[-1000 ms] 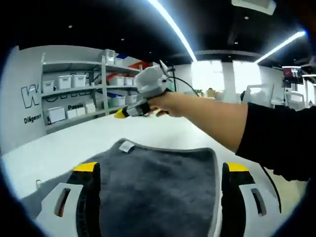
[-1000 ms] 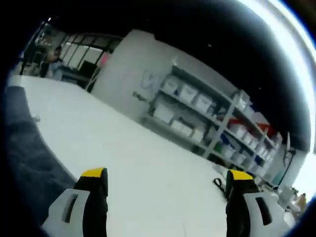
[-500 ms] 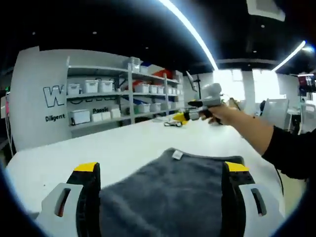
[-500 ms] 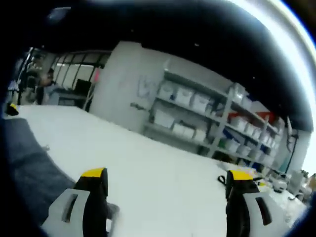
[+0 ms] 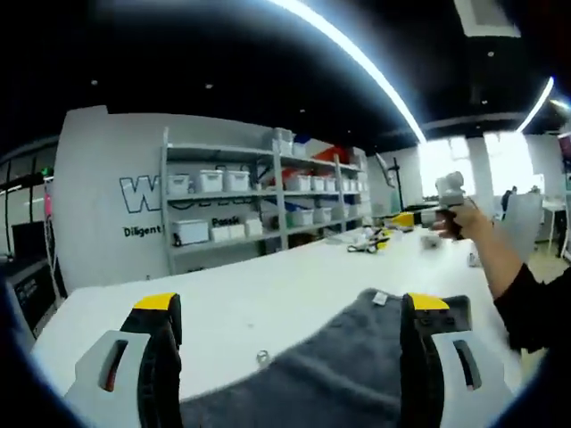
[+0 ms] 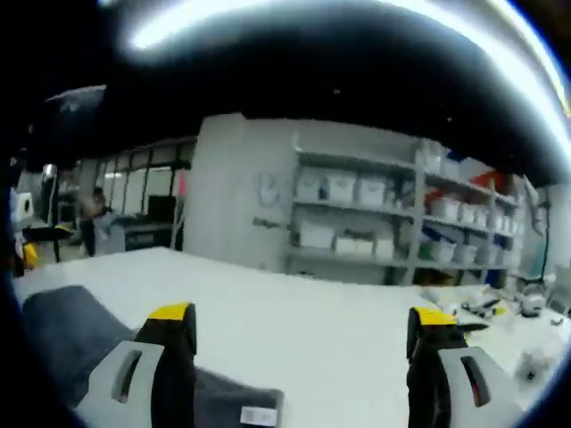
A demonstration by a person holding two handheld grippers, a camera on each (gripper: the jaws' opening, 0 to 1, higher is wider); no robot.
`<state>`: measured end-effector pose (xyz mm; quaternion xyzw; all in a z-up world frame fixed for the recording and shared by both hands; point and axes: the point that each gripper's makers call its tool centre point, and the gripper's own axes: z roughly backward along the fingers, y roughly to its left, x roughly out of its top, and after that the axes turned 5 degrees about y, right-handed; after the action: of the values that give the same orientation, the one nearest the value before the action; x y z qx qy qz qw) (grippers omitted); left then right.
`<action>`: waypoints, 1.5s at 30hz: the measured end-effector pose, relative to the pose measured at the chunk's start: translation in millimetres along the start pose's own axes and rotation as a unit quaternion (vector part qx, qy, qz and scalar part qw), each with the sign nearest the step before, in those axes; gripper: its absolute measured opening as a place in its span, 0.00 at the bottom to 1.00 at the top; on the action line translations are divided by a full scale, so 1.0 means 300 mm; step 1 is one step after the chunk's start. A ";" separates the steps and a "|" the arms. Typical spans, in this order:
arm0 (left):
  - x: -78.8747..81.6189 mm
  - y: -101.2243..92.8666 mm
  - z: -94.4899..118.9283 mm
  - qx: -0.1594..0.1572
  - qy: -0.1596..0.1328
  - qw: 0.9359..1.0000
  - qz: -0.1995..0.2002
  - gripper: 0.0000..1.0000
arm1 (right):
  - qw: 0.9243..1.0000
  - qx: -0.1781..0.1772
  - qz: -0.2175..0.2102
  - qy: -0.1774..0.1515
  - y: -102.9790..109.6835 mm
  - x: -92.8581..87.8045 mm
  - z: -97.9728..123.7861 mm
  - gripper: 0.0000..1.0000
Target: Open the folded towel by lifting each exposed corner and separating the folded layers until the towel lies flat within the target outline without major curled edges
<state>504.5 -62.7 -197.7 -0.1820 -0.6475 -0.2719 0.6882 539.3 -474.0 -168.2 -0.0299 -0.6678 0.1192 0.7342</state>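
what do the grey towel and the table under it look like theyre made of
The grey towel looks like a plush microfibre or terry cloth: matte, fuzzy nap, with a small white sewn tag. The table seems to be a smooth white laminate or painted board, with a faint sheen; its exact material can't be told.

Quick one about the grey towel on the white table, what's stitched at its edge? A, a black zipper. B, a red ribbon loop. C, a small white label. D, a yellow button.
C: a small white label sits at the edge of the grey towel in the left gripper view, and it also shows near the towel's edge in the right gripper view.
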 end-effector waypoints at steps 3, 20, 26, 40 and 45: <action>-0.026 0.093 0.060 0.019 0.008 1.000 0.013 1.00 | 1.000 0.008 0.005 -0.028 0.020 0.076 0.028 0.98; -0.152 0.596 0.314 0.115 0.036 0.992 0.041 1.00 | 0.998 0.006 0.053 0.023 0.055 0.063 -0.078 0.99; -0.197 0.681 0.308 0.107 0.042 0.992 0.055 1.00 | 0.997 0.009 0.056 0.045 0.070 0.021 -0.123 0.99; -0.249 0.862 0.282 0.125 0.069 0.988 0.056 0.98 | 0.994 -0.020 0.071 0.082 0.053 -0.042 -0.174 0.97; -0.193 0.904 0.271 0.120 0.063 0.989 0.067 0.99 | 0.993 -0.029 0.077 0.087 0.050 -0.046 -0.196 0.96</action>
<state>604.7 207.4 -219.8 -0.1241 -0.6172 -0.1564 0.7611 594.2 -455.7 -191.0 -0.1125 -0.6006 0.1528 0.7767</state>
